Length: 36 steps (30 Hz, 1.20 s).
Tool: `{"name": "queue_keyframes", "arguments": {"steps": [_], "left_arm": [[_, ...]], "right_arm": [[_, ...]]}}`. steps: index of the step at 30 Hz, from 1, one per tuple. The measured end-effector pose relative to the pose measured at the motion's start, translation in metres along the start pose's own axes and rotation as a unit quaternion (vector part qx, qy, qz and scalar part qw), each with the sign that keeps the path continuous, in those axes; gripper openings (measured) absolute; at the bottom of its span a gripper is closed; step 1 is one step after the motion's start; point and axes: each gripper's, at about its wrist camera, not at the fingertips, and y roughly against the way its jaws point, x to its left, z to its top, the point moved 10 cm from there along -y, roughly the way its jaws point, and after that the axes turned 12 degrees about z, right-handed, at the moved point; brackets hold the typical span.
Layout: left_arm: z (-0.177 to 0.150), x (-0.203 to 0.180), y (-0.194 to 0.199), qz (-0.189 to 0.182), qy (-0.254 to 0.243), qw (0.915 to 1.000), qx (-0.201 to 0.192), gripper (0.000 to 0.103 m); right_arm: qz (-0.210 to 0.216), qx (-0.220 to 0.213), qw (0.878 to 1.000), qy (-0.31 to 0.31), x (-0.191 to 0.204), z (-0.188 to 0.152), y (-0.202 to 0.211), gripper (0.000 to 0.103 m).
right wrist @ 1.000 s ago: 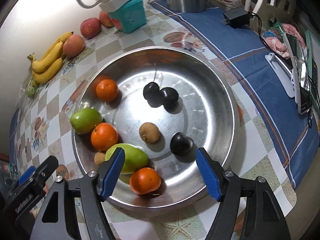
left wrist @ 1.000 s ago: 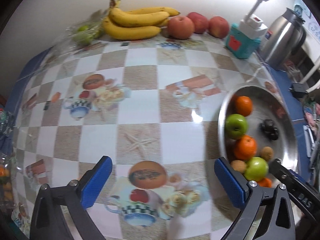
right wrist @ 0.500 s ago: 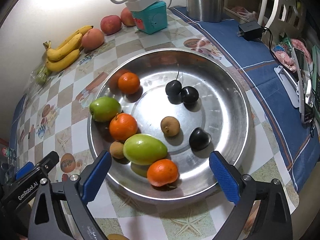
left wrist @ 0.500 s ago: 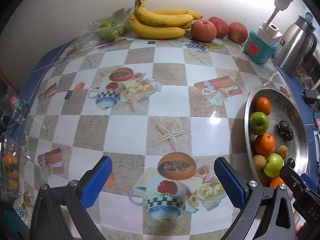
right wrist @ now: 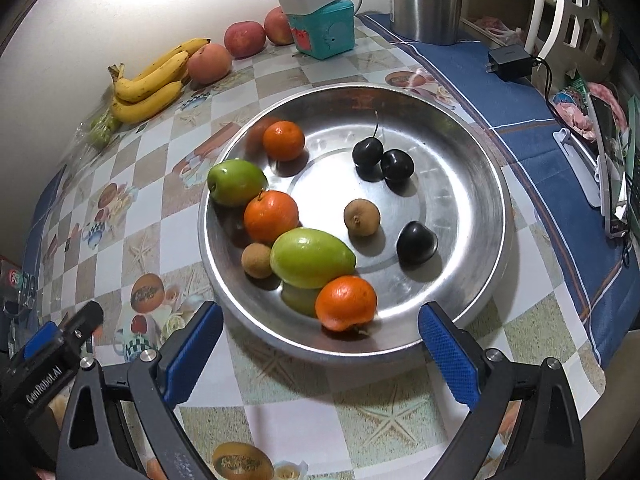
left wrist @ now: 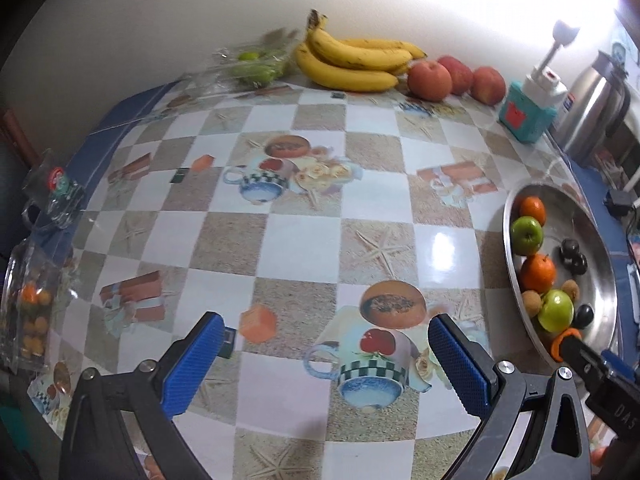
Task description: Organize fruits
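1. The left gripper [left wrist: 326, 356] stands wide and empty above the tablecloth [left wrist: 304, 240].
2. The right gripper [right wrist: 320, 350] stands wide and empty at the bowl's [right wrist: 492, 184] near rim.
3. Oranges [right wrist: 271, 216], green fruit [right wrist: 312, 258] and dark fruit [right wrist: 416, 242] lie in the bowl.

Table under glossy checkered tablecloth [left wrist: 304, 240]: round steel fruit bowl [right wrist: 472, 288], yellow banana bunch [left wrist: 352, 60], three red apples [left wrist: 430, 80], steel kettle [right wrist: 424, 0].

Bright overhead light, glare on tablecloth [left wrist: 442, 240], fisheye edges dark.
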Motion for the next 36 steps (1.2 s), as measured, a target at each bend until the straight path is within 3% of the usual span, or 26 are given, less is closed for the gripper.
{"name": "queue_keyframes", "arguments": {"steps": [11,16,36], "left_arm": [[0.002,0.013,0.028,0.029,-0.008,0.9988,-0.039,0.103],[0.0,0.02,0.033,0.073,-0.018,0.9963,-0.042,0.103],[-0.002,0.023,0.04,0.058,-0.008,0.9974,-0.041,0.103]], "right_arm": [[0.002,-0.027,1.0,0.005,0.003,-0.002,0.02,0.098],[0.001,-0.044,0.999,0.005,0.003,-0.001,0.03,0.098],[-0.003,-0.057,0.998,0.017,0.008,0.0,0.039,0.098]]}}
